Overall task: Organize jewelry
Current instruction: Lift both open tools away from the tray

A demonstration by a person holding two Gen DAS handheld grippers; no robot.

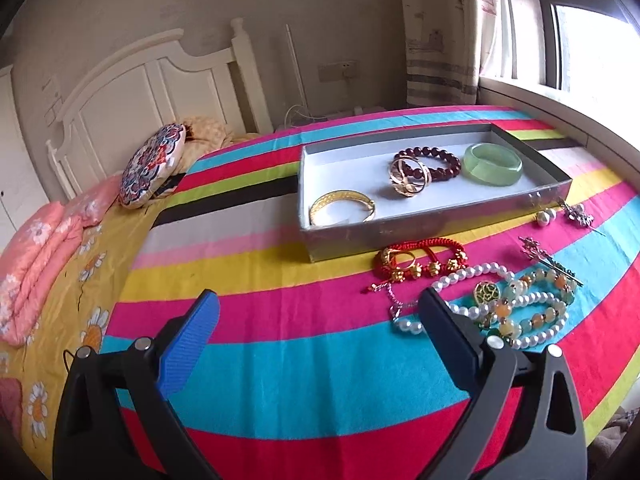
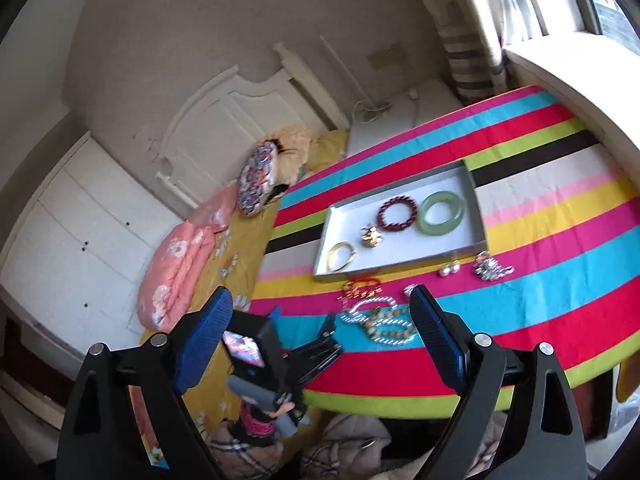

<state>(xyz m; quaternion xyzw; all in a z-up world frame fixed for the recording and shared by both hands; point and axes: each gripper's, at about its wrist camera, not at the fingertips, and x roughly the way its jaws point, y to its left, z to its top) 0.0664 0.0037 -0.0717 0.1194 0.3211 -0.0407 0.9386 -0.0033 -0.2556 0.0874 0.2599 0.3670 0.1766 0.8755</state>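
Over striped cloth (image 1: 280,380), both claws gape wide; empty.

No words, numbers or signs can be read in either view. The small screen (image 2: 243,348) on the left gripper (image 2: 316,330) glows with colours, but it is too blurry to read. The grey box (image 1: 436,224) has bare sides with no label.

One tray (image 1: 436,224) holds four pieces, a gold bangle (image 1: 342,208), a gold ring cluster (image 1: 410,178), a red bead bracelet (image 1: 430,160) and a green bangle (image 1: 494,164); two pearls (image 1: 547,216) lie outside.
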